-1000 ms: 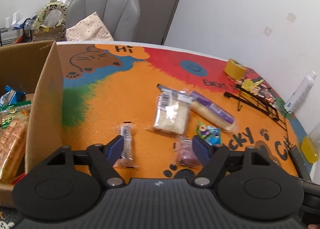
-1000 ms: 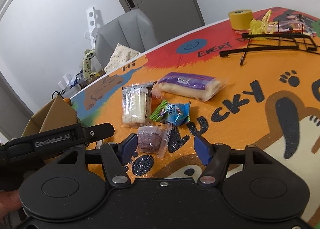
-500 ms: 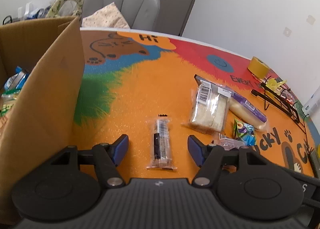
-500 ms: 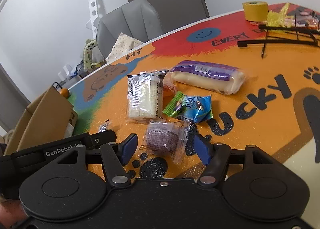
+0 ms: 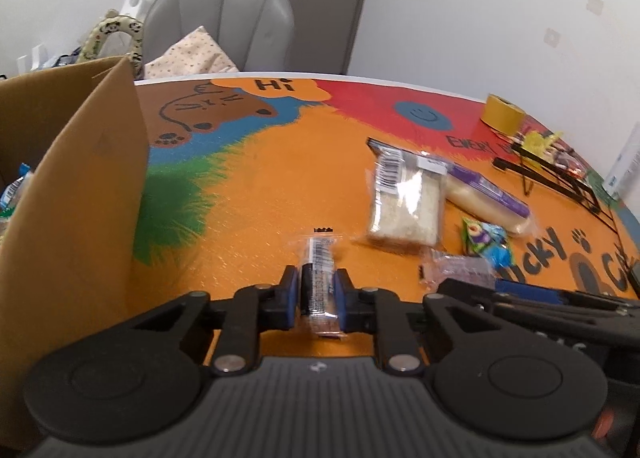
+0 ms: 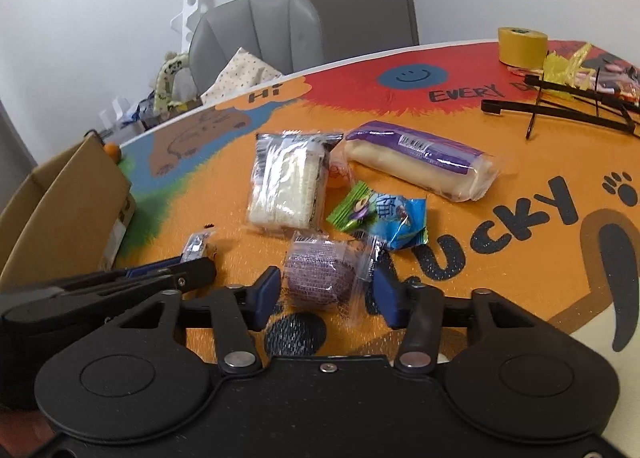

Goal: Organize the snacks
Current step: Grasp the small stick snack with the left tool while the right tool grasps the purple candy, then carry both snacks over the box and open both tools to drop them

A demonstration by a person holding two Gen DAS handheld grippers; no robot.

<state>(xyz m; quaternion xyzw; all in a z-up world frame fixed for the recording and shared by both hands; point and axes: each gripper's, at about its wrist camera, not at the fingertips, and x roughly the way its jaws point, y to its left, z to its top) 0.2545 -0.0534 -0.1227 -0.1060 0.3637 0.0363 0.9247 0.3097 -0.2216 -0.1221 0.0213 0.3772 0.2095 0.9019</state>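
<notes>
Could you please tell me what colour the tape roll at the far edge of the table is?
The tape roll is mustard yellow, clearest in the right wrist view.

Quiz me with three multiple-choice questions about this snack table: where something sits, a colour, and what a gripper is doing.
1. Where does the cardboard box stand in the left wrist view?
A. left edge
B. far right
C. on the chair

2. What colour is the tape roll?
A. blue
B. yellow
C. white

3. What is the left gripper doing?
A. hanging wide open
B. clamping the slim snack bar
C. gripping the tape roll

Answers:
1 A: its brown wall fills the left side.
2 B: it is plainly yellow at the table's far edge.
3 B: both blue pads press the bar's wrapper.
</notes>
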